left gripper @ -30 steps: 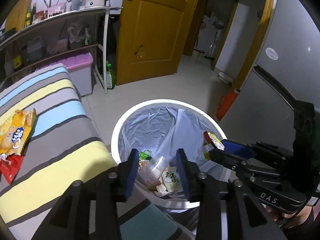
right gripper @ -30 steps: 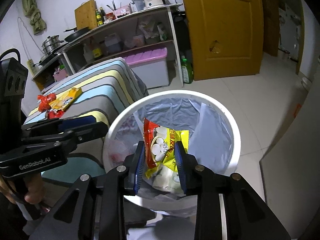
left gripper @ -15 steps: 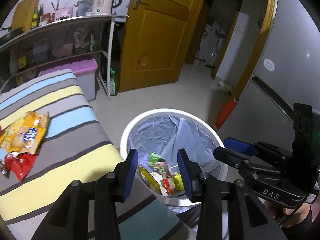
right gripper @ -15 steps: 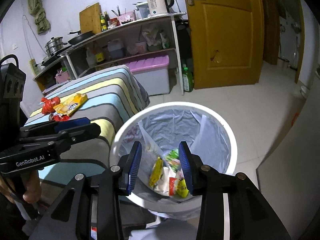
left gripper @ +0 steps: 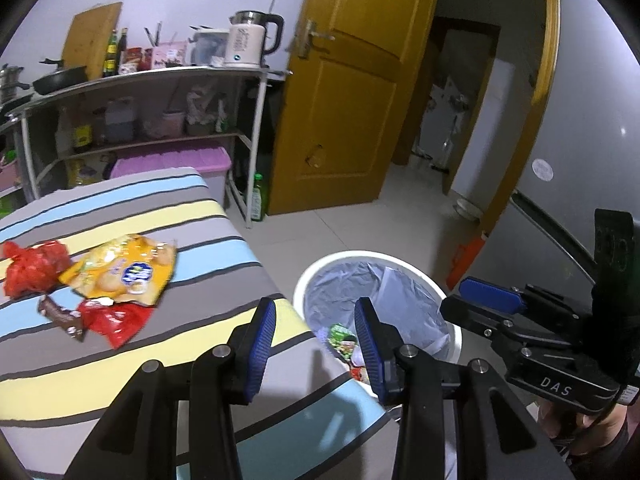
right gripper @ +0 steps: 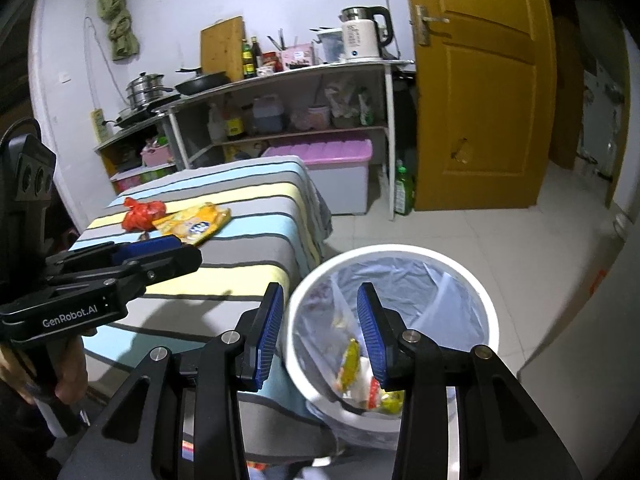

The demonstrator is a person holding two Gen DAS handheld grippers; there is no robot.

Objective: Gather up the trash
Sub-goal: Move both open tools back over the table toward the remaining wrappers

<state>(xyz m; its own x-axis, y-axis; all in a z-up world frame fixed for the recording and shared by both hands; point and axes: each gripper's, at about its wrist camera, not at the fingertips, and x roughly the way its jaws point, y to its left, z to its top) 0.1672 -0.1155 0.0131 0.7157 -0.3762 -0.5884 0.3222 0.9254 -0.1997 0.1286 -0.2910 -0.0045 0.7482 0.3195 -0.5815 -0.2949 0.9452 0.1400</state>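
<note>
A white trash bin (left gripper: 448,312) with a grey liner stands on the floor beside a striped table (left gripper: 200,276); it holds several wrappers (right gripper: 360,376). On the table lie a yellow snack bag (left gripper: 124,272), a red plastic bag (left gripper: 32,268), a red wrapper (left gripper: 112,318) and a brown bar wrapper (left gripper: 60,314). My left gripper (left gripper: 316,344) is open and empty, above the table's edge next to the bin. My right gripper (right gripper: 320,328) is open and empty, above the bin's near rim (right gripper: 298,364). The snack bag (right gripper: 200,222) also shows in the right wrist view.
A shelf rack (left gripper: 160,120) with a kettle (left gripper: 250,44), bottles and pans stands behind the table, with a purple-lidded box (left gripper: 200,164) under it. A yellow door (left gripper: 352,100) is ajar. A grey fridge (left gripper: 592,140) stands right of the bin.
The right gripper opened and dropped its red-and-yellow snack bag into the bin. Both grippers then rose and drew back, the left one swinging toward the table trash.
</note>
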